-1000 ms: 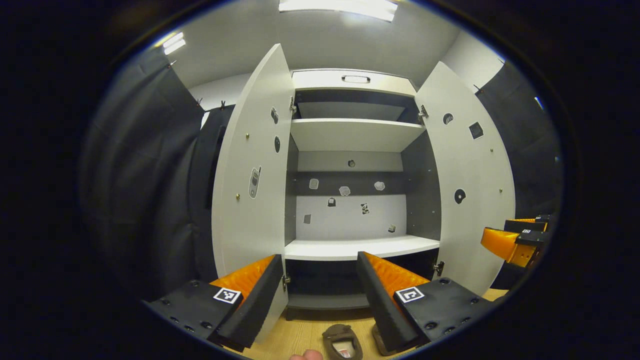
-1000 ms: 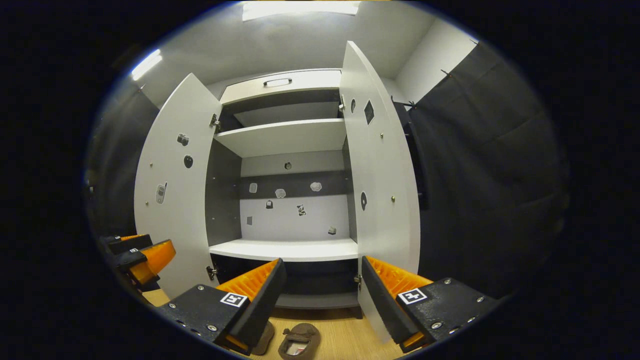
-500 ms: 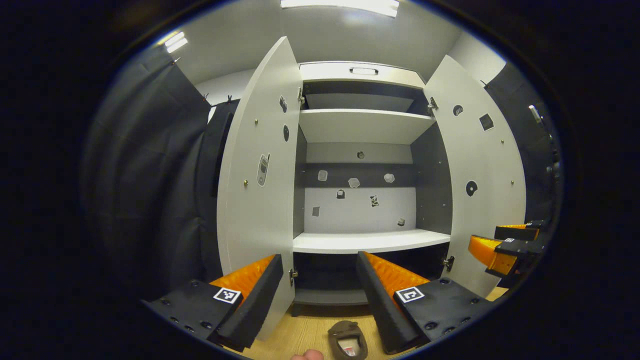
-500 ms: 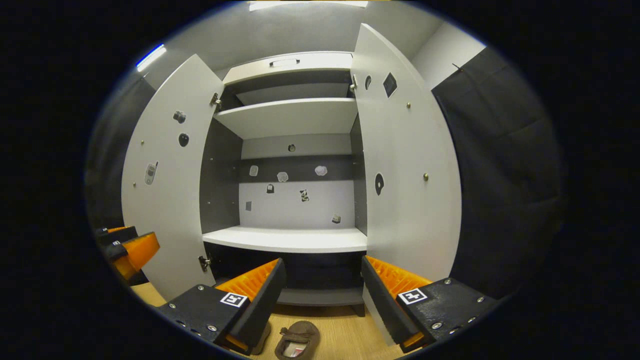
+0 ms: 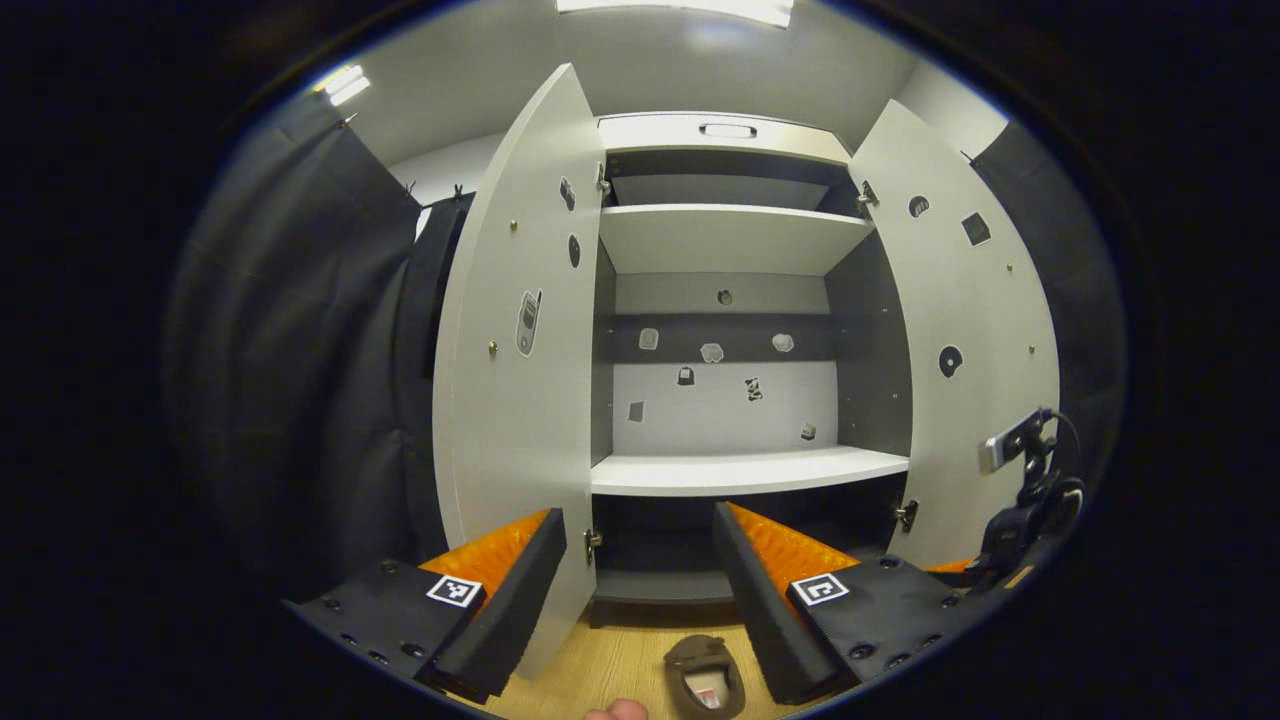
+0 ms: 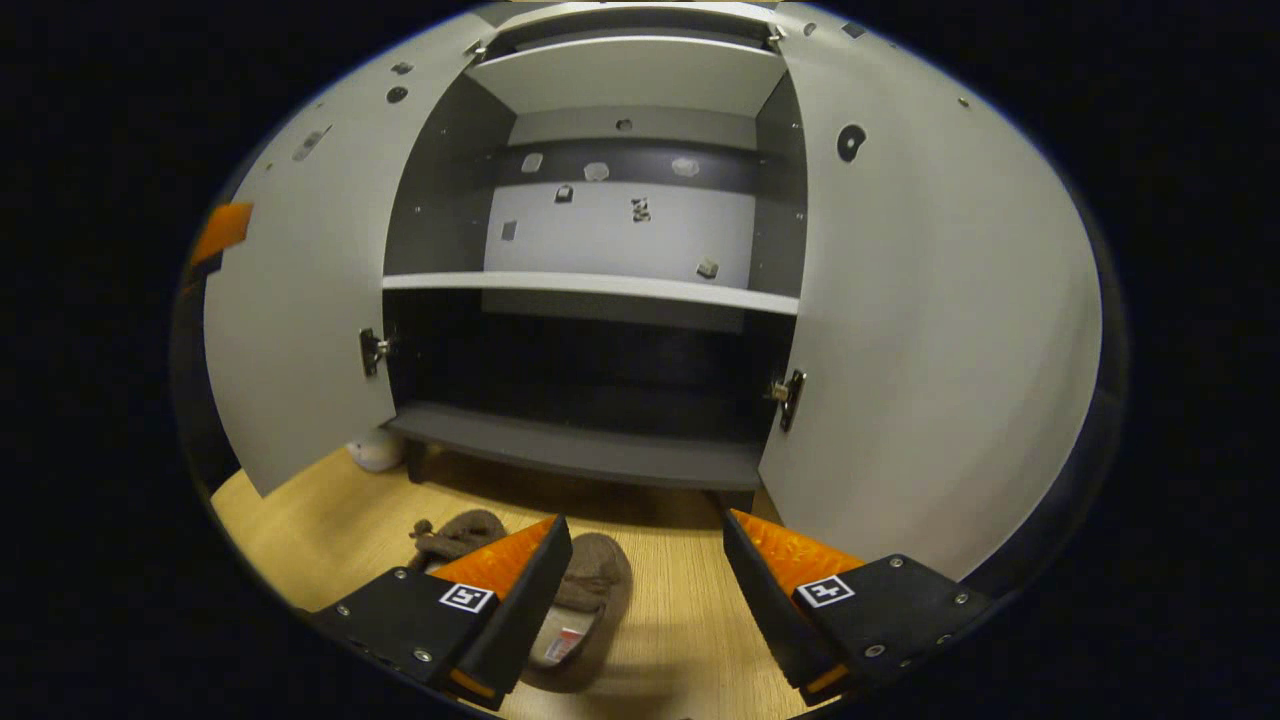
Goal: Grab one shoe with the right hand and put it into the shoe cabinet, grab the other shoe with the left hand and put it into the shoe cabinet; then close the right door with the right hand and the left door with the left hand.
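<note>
Clearly the shoe cabinet dominates both views, its left door and right door swung wide and its shelves bare, so no shoe is stored yet. On the wooden floor in front of it lie two brown shoes: the nearer shoe sits just ahead of the right gripper, partly hidden behind its left finger, while the other shoe rests just beside it, farther left. The right jaws are spread apart and grasp nothing; the left gripper hovers higher, its jaws likewise released, with a shoe below it. I judge the first step, the right-hand grab, is in hand; next the jaws should descend over the nearer shoe and clench.
</note>
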`<move>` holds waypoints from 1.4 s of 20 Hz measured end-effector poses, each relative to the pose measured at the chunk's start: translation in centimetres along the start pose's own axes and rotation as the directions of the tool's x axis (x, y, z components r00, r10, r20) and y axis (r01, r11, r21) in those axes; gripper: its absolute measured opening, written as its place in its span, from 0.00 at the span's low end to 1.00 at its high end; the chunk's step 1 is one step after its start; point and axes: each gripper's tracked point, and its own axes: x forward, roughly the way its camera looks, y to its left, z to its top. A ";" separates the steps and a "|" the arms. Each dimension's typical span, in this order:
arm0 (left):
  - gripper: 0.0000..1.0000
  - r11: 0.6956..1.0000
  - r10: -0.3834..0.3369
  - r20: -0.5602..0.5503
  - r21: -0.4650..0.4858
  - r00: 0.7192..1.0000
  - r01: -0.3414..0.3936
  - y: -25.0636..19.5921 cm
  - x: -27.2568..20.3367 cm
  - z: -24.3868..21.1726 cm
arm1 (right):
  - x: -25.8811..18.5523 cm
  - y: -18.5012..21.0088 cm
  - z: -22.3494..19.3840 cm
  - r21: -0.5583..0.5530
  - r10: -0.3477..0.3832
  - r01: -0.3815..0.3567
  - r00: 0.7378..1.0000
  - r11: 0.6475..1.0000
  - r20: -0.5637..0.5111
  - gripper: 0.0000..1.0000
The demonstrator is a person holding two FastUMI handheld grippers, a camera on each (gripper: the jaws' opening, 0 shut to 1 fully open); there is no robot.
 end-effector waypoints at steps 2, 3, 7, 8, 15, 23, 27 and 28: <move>0.96 1.000 0.004 -0.003 0.000 1.000 -0.004 0.2 0.1 -0.2 | 1.1 0.8 -4.0 -0.013 0.024 -0.026 0.994 1.000 -0.108 0.94; 0.96 1.000 0.005 -0.006 -0.002 1.000 -0.006 0.2 0.0 -0.2 | 1.5 1.1 -5.7 -0.012 0.033 -0.035 0.987 0.999 -0.158 0.94; 0.96 1.000 0.008 -0.017 -0.005 1.000 -0.008 0.2 -0.4 -0.6 | 3.2 1.1 -11.2 -0.025 0.034 -0.044 0.947 0.999 -0.320 0.94; 0.96 1.000 0.011 -0.020 -0.006 1.000 -0.011 0.3 -0.5 -0.6 | 3.9 1.4 -11.4 0.000 0.042 -0.044 0.947 0.999 -0.318 0.95; 0.96 1.000 0.017 -0.044 -0.015 0.999 -0.018 0.5 -1.4 -1.3 | 7.9 2.7 -13.5 0.095 0.076 -0.043 0.921 0.995 -0.382 0.71; 0.97 1.000 0.008 -0.051 -0.020 0.999 -0.009 0.3 -0.9 -1.7 | 6.4 1.9 -10.8 0.043 0.069 -0.059 0.954 0.997 -0.293 0.02; 0.97 1.000 -0.008 -0.051 -0.029 0.999 0.007 -0.2 -0.5 -2.0 | 2.3 0.2 -3.9 0.074 0.054 -0.044 0.989 0.996 -0.141 0.01; 0.96 0.999 -0.015 -0.050 -0.030 0.999 0.013 -0.5 -0.4 -2.1 | 1.0 -0.2 -1.5 0.075 0.055 -0.048 0.994 0.996 -0.094 0.02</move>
